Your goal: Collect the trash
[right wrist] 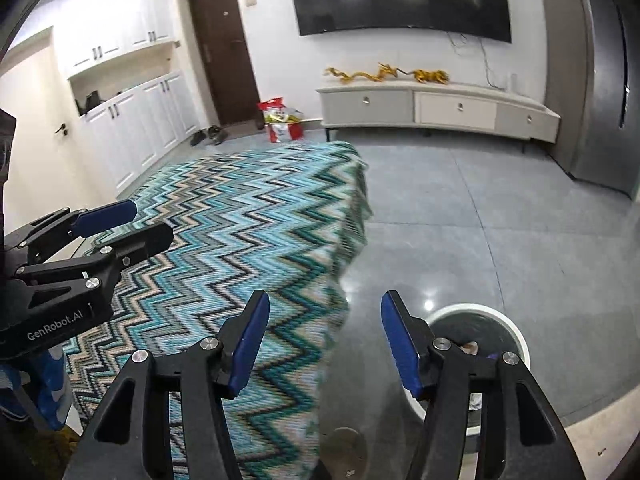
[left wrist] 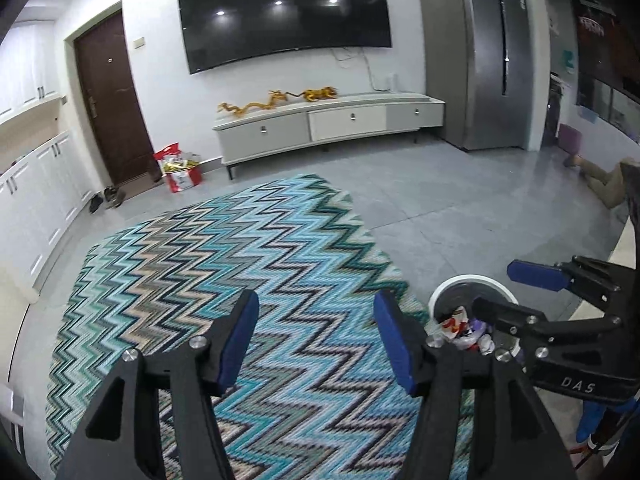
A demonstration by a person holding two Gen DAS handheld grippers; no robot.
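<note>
Zigzag cloth (left wrist: 224, 272) on table | bin (right wrist: 476, 316) beside | both grippers spread, empty

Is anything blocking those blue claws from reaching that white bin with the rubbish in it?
Nothing visible does. The trash bin stands open-topped on the floor just past the right gripper, and both grippers are open and empty.

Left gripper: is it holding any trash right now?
No. In the left wrist view the left gripper is open with only the zigzag cloth showing between its blue pads, while wrappers lie in the bin.
</note>
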